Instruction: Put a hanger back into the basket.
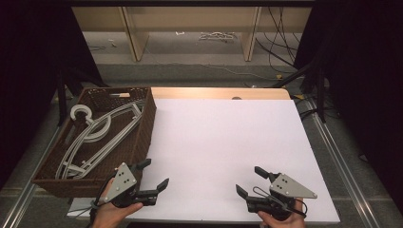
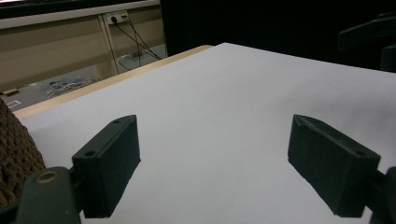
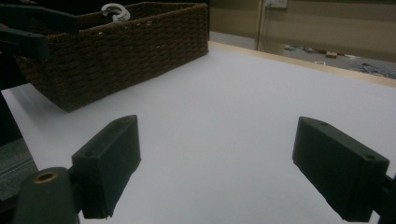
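Two hand-held grippers sit low at the bottom edge of the high view, the left gripper (image 1: 153,173) at lower left and the right gripper (image 1: 250,180) at lower right, each with its jaws spread wide and nothing between them. Both hover over the bare white table sheet (image 1: 223,142), touching no object; each gripper's own view shows its black jaws far apart above plain white surface. White plastic hangers (image 1: 97,135) lie in the brown wicker basket (image 1: 145,128) at the left of the frame, up and to the left of the left gripper, whose upper jaw sits just beside the basket's near right corner. From the right gripper they are well apart, across the sheet. Lying flat and stacked, the hangers run their long axis diagonally from the frame's lower left to upper right, one hook (image 1: 81,113) curling at the basket's upper left.
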`<state>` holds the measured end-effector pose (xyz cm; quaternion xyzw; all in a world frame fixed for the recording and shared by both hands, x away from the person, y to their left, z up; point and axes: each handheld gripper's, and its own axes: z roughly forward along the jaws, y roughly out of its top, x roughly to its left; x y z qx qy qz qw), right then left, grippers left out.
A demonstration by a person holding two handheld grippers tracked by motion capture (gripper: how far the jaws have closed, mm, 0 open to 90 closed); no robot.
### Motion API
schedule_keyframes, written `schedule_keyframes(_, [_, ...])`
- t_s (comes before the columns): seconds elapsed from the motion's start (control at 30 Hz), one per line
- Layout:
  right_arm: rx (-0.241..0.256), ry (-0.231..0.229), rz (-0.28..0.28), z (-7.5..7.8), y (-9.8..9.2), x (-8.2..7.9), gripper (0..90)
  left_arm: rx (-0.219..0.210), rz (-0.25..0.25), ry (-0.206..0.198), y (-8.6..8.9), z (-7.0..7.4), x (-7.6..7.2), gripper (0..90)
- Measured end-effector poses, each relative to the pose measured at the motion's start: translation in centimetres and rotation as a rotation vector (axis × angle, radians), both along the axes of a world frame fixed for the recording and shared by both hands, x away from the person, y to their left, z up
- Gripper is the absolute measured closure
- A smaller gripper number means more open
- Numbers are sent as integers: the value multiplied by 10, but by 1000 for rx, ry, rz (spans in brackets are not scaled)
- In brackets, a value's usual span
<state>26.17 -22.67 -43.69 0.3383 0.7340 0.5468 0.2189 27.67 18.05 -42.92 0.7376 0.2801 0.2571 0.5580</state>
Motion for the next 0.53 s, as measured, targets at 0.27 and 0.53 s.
schedule_keyframes(0.27, [21,-2,10,-1,1,1,161,2,2,0,-1,0,1,169])
schedule_keyframes(0.53, [20,-11,10,-1,1,2,162,-2,0,7,-2,-1,1,170])
